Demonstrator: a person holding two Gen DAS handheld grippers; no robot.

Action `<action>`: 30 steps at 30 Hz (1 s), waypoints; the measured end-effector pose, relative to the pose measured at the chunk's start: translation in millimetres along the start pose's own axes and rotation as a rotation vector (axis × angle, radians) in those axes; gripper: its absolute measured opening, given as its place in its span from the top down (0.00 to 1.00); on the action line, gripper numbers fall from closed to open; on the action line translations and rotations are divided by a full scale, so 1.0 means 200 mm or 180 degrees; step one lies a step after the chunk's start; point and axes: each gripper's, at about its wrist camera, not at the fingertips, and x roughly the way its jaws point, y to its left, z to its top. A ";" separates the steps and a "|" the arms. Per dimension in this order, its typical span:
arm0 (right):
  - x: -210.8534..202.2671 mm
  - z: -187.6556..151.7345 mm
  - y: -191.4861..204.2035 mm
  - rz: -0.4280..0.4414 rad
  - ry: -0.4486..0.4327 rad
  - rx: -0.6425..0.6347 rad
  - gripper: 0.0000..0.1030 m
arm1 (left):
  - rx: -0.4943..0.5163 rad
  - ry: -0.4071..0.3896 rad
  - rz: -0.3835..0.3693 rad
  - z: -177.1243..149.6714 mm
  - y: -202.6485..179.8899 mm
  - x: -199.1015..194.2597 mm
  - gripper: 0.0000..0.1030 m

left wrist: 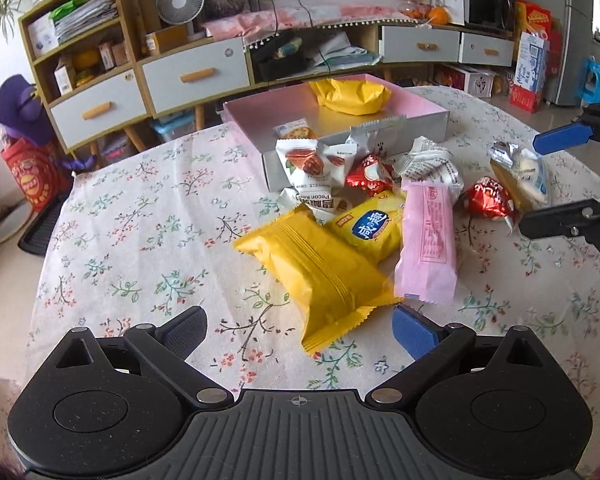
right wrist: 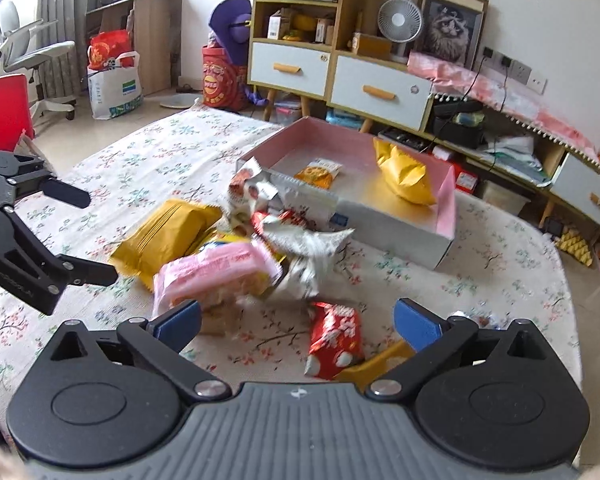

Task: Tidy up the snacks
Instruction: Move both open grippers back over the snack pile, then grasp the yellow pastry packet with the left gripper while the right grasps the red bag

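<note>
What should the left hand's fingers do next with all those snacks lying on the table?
Probably ease the left gripper forward and close it on the big yellow packet. Its fingers are open with that packet's near end between them, and the pink box behind the pile holds only two snacks so far.

1. Both views are bright with soft, even daylight.
2. In the right wrist view the light looks strongest at the curtained window at upper left.
3. Shadows under the snack pile are faint and soft-edged.
4. Fisheye distortion bends the cabinet and the tablecloth edges, and the corners darken.
5. Several packets in the right wrist view, including the pink packet, are smeared by motion blur; the left wrist view is sharp.
</note>
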 end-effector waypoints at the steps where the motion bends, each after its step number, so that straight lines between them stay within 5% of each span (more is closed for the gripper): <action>1: 0.01 -0.01 0.01 0.0015 0.0017 -0.0015 0.00 | -0.0023 -0.0010 -0.0003 0.00 0.00 0.01 0.03; 11: 0.12 -0.04 -0.04 -0.0176 0.0180 -0.0029 0.02 | -0.0373 -0.0093 0.0050 0.08 0.02 0.07 0.04; 19: 0.21 -0.04 -0.06 -0.0247 0.0356 -0.0017 0.15 | -0.0696 0.0028 -0.0004 0.12 0.03 0.17 0.09; 25: 0.26 -0.05 -0.07 -0.0220 0.0473 -0.0038 0.34 | -0.0949 0.0246 -0.0085 0.13 0.06 0.27 0.24; 30: 0.27 -0.05 -0.08 -0.0160 0.0501 0.0019 0.39 | -0.1023 0.0319 -0.0150 0.13 0.06 0.29 0.38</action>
